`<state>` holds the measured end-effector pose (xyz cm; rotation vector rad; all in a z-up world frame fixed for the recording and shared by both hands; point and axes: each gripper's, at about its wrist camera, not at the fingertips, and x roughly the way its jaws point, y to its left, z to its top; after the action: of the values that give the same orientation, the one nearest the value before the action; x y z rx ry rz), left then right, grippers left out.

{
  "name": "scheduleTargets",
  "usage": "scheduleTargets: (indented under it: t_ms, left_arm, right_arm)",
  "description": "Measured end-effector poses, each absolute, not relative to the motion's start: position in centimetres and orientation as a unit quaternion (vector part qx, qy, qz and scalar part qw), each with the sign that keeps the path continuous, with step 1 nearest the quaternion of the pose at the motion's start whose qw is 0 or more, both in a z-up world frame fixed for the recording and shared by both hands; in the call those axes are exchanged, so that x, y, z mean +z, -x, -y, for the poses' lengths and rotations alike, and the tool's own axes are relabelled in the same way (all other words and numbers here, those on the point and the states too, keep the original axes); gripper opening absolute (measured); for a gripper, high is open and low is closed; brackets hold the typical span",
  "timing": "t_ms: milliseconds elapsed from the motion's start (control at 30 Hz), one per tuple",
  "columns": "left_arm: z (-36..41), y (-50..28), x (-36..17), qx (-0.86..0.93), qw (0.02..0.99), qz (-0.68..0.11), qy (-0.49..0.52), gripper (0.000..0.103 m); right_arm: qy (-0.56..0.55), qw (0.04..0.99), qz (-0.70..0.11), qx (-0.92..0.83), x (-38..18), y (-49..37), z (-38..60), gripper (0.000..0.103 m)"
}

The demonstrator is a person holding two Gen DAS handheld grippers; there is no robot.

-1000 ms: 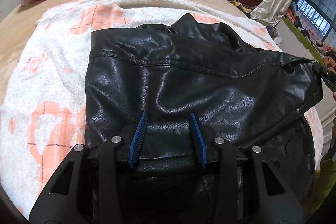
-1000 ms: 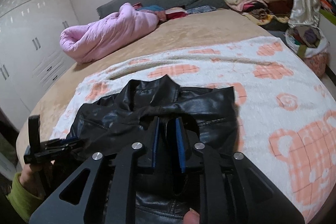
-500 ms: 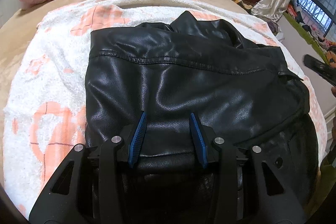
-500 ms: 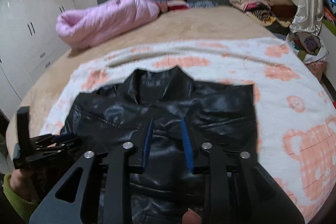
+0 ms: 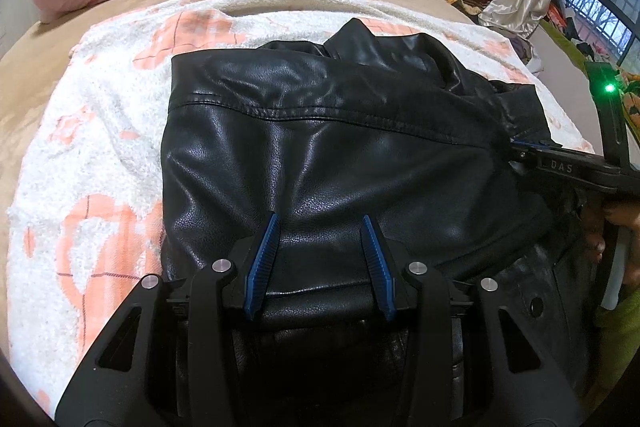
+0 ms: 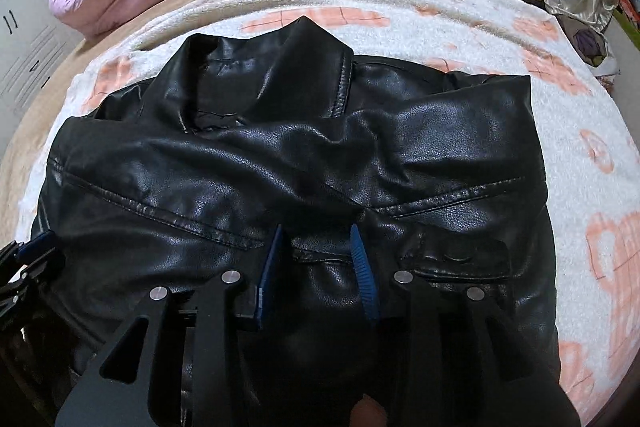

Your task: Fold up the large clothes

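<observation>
One black leather jacket (image 5: 320,147) fills mid-frame on the white-and-peach fleece blanket (image 5: 80,155); our left gripper (image 5: 320,247) hovers spread, empty, at its lower edge. Right view: our right gripper (image 6: 316,259) gapes, empty, low centre. We're between folds; next, grip the hem.

One marking is legible: the raised letters "DAS" on the black body of the right gripper (image 5: 520,145), at the right edge of the left wrist view. No other text, label or number can be read in either view.
</observation>
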<state>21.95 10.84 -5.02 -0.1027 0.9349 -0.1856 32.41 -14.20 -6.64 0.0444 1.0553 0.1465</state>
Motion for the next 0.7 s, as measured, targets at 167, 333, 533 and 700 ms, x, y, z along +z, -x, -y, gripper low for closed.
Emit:
scheduleTargets:
  t_ms: [167, 333, 533, 700]
  left_arm:
    - [-11.3, -21.7, -4.1, -0.094, 0.890, -0.442, 0.060, 0.034]
    - [-11.3, -20.5, -1.7, -0.109, 0.900, -0.417, 0.068, 0.036]
    - [-8.6, -18.9, -0.3, -0.147, 0.901, -0.405, 0.053, 0.036]
    - [-7.0, -19.3, -3.0, -0.164, 0.877, -0.450, 0.045, 0.036]
  right_arm:
    - [-0.055, 0.880, -0.461, 0.098, -3.7, -30.1, 15.4, 0.035]
    - [-0.049, 0.906, -0.408, 0.102, -0.2, -26.4, 16.6, 0.037]
    - [-0.025, 0.917, -0.385, 0.105, 0.8, -23.1, 17.7, 0.037]
    - [-0.026, 0.927, -0.359, 0.107, 1.8, -20.9, 17.8, 0.037]
